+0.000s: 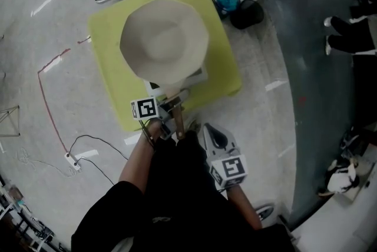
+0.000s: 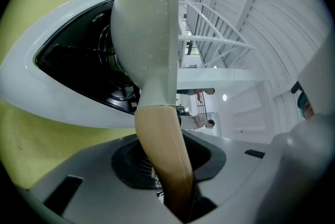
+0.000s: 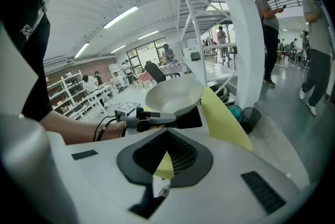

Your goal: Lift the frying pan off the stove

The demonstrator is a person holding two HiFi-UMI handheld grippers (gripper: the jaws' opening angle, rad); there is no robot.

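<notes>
The frying pan (image 1: 165, 39) is pale cream inside and out, with fine speckles on its outer wall, a rounded many-sided rim and a light wooden handle (image 2: 162, 155). It holds nothing; its inside is bare. The left gripper (image 1: 174, 105) has its fingers (image 2: 125, 165) clenched on the wooden handle, which runs straight down between them in the left gripper view. In that view the pan shows edge-on, with its underside turned toward the stove (image 2: 52, 108).

The stove is white with a black glass top and sits on the yellow-green table (image 1: 112, 68), toward the near edge. From the head view the pan covers most of it, and only a strip of the stove's near side shows under the pan. In the right gripper view the pan sits raised over the black top, with a dark gap under it.

The right gripper (image 1: 215, 138) is off the table, beyond its near edge and just right of the left gripper. Its fingers (image 3: 141, 152) are drawn together with nothing between them, and only a sliver of the table shows through the gap.

On the floor past the far right corner of the table stands a black bin (image 1: 246, 14). A blue tub (image 1: 225, 2) sits just beside it. What is in either cannot be made out.
</notes>
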